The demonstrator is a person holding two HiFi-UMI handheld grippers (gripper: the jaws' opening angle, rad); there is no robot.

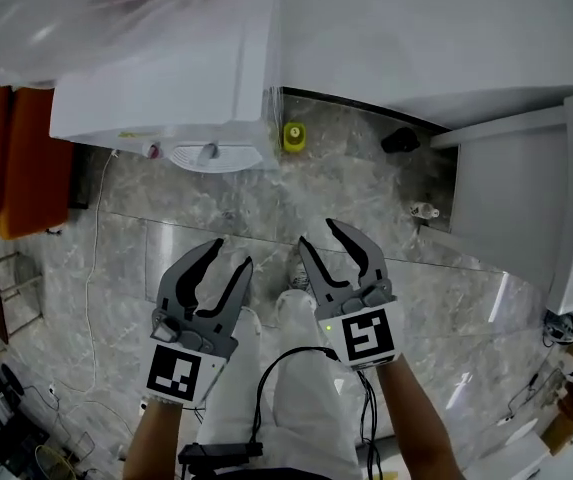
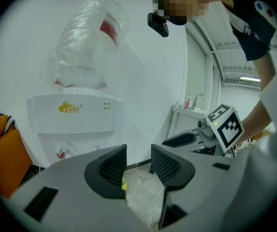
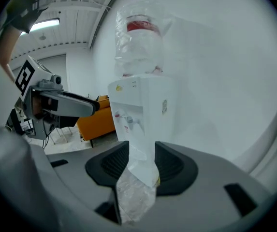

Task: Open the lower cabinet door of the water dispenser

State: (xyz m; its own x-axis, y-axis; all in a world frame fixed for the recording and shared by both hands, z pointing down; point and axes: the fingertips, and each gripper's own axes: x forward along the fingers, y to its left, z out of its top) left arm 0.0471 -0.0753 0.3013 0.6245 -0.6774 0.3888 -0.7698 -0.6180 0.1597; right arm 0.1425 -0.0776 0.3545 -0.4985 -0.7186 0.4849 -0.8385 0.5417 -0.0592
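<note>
The white water dispenser [image 1: 171,103] stands at the upper left of the head view, a plastic-wrapped bottle [image 1: 86,8] on top and its taps [image 1: 206,153] facing me. From above, its lower cabinet door is hidden. My left gripper [image 1: 231,254] and right gripper [image 1: 321,235] hang side by side over the marble floor, short of the dispenser, both open and empty. The left gripper view shows the dispenser [image 2: 73,115] beyond the open left gripper [image 2: 138,161]. In the right gripper view the dispenser's lower body [image 3: 145,151] shows past the open right gripper [image 3: 141,161].
A small yellow object [image 1: 293,136] and a black one [image 1: 399,141] lie on the floor by the wall. A white counter unit [image 1: 526,198] stands at the right. An orange seat [image 1: 26,158] is left of the dispenser. A thin cable [image 1: 91,268] trails across the floor.
</note>
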